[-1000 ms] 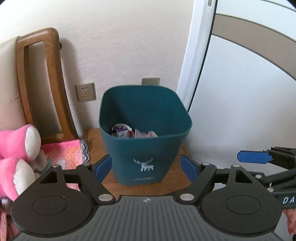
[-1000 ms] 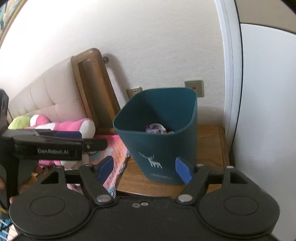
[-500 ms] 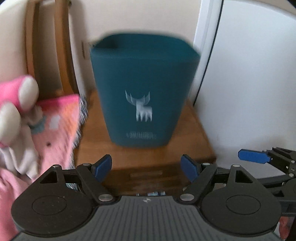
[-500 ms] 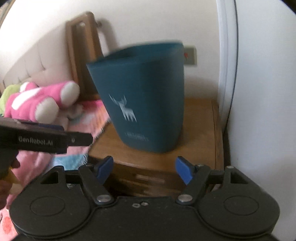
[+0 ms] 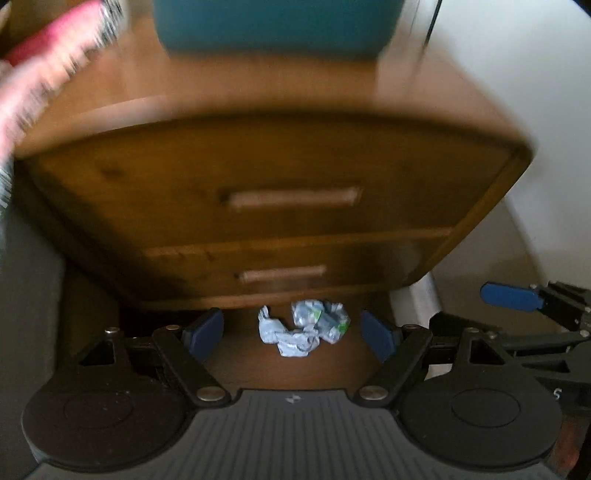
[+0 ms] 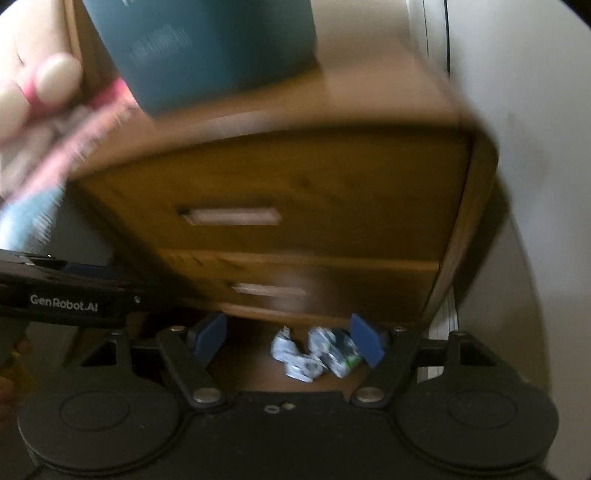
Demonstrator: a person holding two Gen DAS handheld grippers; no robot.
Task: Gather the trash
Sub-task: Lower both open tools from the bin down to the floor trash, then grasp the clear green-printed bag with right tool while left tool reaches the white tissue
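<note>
Crumpled white, blue and green wrappers (image 5: 304, 330) lie on the wooden floor at the foot of the nightstand; they also show in the right wrist view (image 6: 314, 352). The teal trash bin (image 5: 273, 26) stands on top of the nightstand, also in the right wrist view (image 6: 207, 55). My left gripper (image 5: 293, 334) is open and empty, above the wrappers. My right gripper (image 6: 288, 341) is open and empty, with the wrappers between its fingers in view. Both views are blurred.
The wooden nightstand (image 5: 280, 206) with two drawers fills the middle. A pink blanket (image 5: 48, 74) hangs over the bed edge at left. A white wall (image 6: 517, 110) and baseboard close the right side. The other gripper (image 5: 524, 299) shows at right.
Both grippers have tilted and dropped from facing the bin on the nightstand down to the floor, bringing the wrappers into view. Both stay open.
</note>
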